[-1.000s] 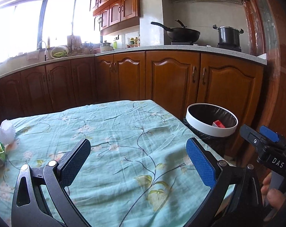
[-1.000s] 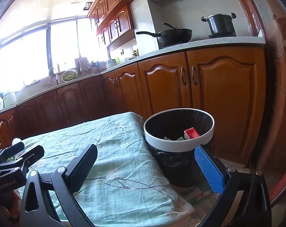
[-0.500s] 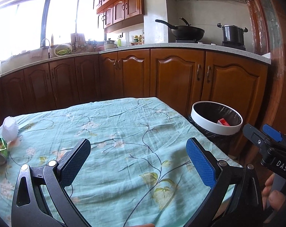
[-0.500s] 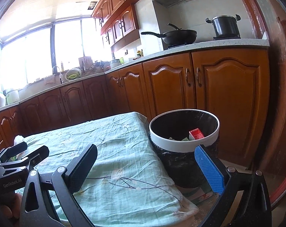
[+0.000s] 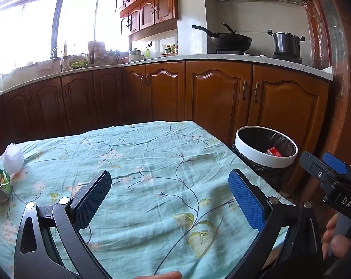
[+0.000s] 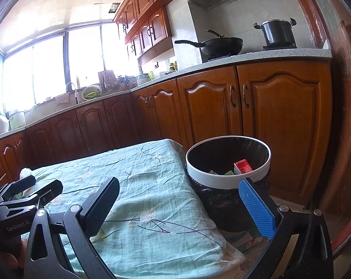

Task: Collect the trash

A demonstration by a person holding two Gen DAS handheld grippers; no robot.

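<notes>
Both grippers are spread wide with nothing in them: the left gripper [image 5: 169, 196] hovers over the teal tablecloth [image 5: 152, 162], the right gripper [image 6: 180, 203] near the white-rimmed trash bin [image 6: 226, 179]. The crushed green can [image 5: 1, 183] and white foam net [image 5: 13, 158] sit together at the table's far-left edge, and a red carton [image 6: 244, 166] lies inside the bin.

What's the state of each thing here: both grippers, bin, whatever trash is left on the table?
left gripper: open, empty, over the tablecloth.
right gripper: open, empty, near the bin.
trash bin: uncovered, black liner, beside the table.
red carton: inside the bin.
crushed green can: lying on its side on the table's left edge.
white foam net: on the table behind the can.
</notes>
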